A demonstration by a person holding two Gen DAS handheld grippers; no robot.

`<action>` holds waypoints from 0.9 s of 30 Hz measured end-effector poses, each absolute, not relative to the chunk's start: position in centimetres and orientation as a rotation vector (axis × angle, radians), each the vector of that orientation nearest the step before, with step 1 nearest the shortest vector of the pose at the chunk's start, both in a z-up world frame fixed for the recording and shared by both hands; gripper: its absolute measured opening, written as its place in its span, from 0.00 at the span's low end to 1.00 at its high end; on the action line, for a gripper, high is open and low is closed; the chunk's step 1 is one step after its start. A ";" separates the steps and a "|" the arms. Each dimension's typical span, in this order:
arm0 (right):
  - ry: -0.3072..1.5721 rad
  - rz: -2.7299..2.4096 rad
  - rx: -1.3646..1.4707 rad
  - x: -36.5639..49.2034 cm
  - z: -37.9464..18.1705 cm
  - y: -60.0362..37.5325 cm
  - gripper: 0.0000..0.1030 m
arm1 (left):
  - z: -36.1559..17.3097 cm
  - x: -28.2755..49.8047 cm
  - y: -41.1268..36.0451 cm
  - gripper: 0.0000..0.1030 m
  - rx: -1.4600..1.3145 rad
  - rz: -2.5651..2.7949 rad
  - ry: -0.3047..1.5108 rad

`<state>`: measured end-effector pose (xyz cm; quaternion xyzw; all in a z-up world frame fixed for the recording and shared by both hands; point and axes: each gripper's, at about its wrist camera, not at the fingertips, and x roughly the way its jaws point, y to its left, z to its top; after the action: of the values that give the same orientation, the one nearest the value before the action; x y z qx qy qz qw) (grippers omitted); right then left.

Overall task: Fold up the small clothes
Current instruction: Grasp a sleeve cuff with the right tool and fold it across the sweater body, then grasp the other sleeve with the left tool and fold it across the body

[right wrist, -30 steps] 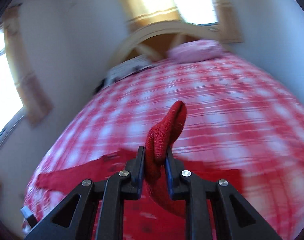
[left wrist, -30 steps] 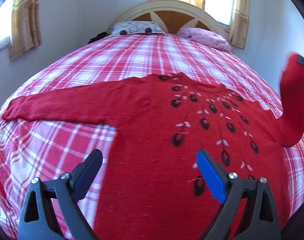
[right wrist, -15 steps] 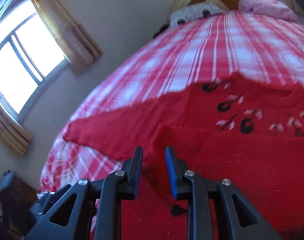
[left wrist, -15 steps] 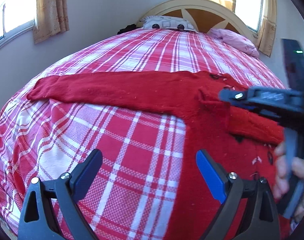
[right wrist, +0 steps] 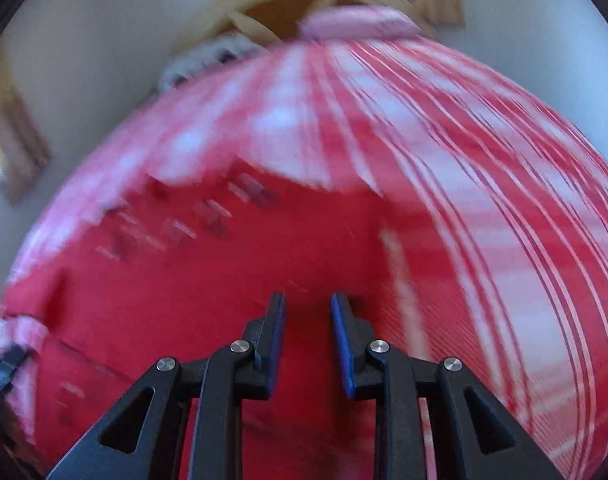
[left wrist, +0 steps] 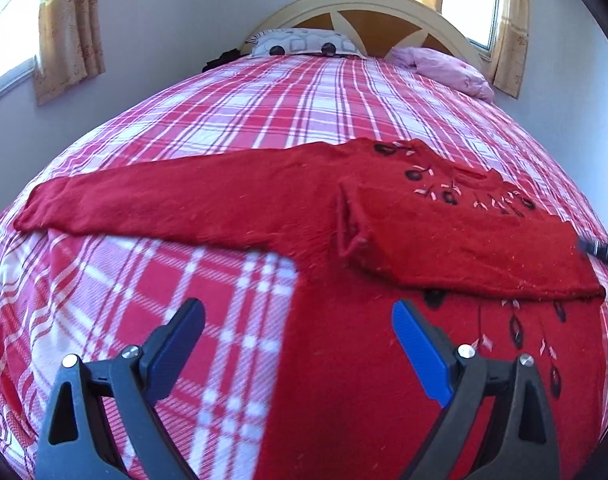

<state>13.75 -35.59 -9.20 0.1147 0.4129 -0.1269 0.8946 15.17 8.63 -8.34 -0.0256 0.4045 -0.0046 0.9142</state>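
Red sweater lies flat on the checked bed, one sleeve folded across its chest, left gripper wide open and empty above its edge, right gripper a little open, jaws just been opening, holding nothing

Left wrist view: from low over the near end of the bed, facing along it toward the headboard and the two curtained windows, sharp, close above the red sweater with the left gripper in the foreground. Right wrist view: closer above the sweater, tilted down, same facing, heavily blurred, with the right gripper in the foreground. Shared: sweater, plaid bedspread, headboard, pillows.
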 end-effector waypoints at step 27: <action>0.817 -0.420 0.080 18.2 -10.3 -36.3 0.26 | -7.8 15.1 24.0 0.94 -0.247 0.390 0.781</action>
<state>18.23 -36.33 -10.32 0.0386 0.3941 -0.2028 0.8956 15.15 24.01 -7.75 -0.1195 0.3772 0.1883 0.8989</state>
